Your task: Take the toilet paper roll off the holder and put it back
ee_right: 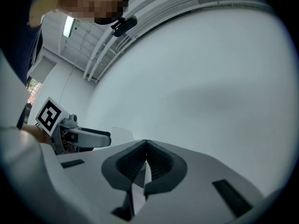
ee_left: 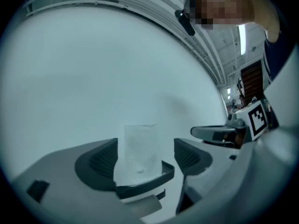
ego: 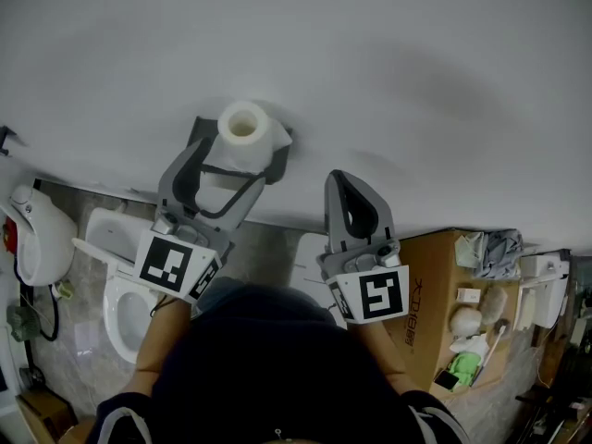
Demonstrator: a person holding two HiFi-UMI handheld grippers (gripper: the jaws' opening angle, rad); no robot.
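Note:
A white toilet paper roll (ego: 242, 129) sits on a grey holder (ego: 279, 158) fixed to the white wall. My left gripper (ego: 239, 146) reaches level around the roll, one finger on each side. In the left gripper view the roll (ee_left: 140, 146) stands between the ribbed pads (ee_left: 103, 161) above the holder's curved arm (ee_left: 152, 178). A gap shows at the right pad, so the left gripper (ee_left: 145, 157) is open. My right gripper (ego: 349, 181) points at the bare wall to the right of the holder, shut and empty, with the right gripper's (ee_right: 146, 146) pads touching.
Below the wall are a white toilet (ego: 125, 289) at the left, a white fixture (ego: 37, 239) further left, and an open cardboard box (ego: 435, 294) with several small items at the right. The person's dark sleeves fill the lower middle.

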